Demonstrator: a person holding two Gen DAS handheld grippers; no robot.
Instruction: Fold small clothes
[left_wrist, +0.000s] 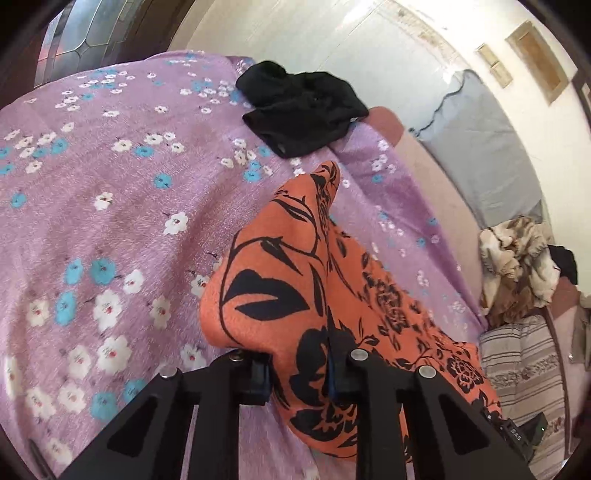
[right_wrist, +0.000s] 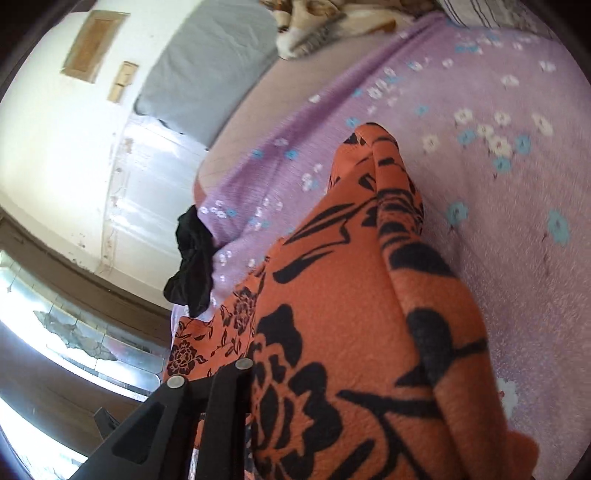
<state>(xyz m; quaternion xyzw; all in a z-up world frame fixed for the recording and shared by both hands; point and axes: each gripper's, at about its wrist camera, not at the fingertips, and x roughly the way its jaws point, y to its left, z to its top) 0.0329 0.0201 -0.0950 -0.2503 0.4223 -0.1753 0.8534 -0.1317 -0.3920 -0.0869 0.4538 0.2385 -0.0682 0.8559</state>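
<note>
Both claws pinch near edge of orange floral garment (left_wrist: 295, 295): left claw (left_wrist: 299, 373), right claw (right_wrist: 295, 406); cloth's long axis trails ahead onto bed (left_wrist: 110, 184)

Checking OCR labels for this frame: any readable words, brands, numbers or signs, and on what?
None readable in either view.
Orange cloth: black leaf and flower print only, no lettering.
Purple bedsheet: flower pattern only.
Black garment: no visible label.
Wall frames: too small and blurred to tell whether they hold text.
</note>
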